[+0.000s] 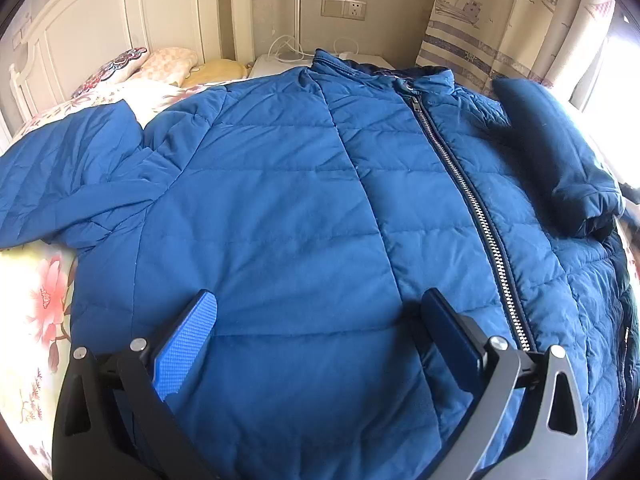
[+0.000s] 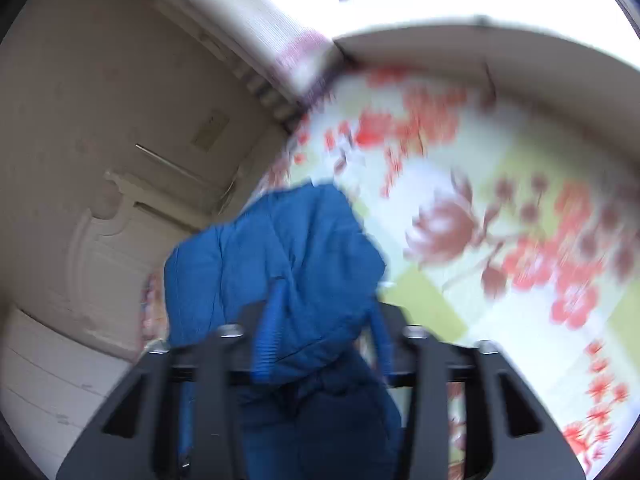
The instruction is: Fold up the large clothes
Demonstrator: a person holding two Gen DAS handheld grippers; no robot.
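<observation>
A blue quilted jacket (image 1: pixel 304 208) lies zipped and face up on the bed, its collar at the far end. One sleeve (image 1: pixel 60 184) spreads out to the left; the other sleeve (image 1: pixel 560 160) hangs lifted above its right side. My left gripper (image 1: pixel 320 320) is open and empty, just above the lower front of the jacket, left of the zipper (image 1: pixel 472 196). My right gripper (image 2: pixel 324 320) is shut on a bunched blue part of the jacket (image 2: pixel 280 248), held up above the bedsheet. That view is blurred by motion.
The floral bedsheet (image 1: pixel 36 300) shows left of the jacket and in the right wrist view (image 2: pixel 500 200). Pillows (image 1: pixel 160 64) and a white headboard (image 1: pixel 120 12) stand at the far left. A curtain (image 1: pixel 500 20) and bright window are at the right.
</observation>
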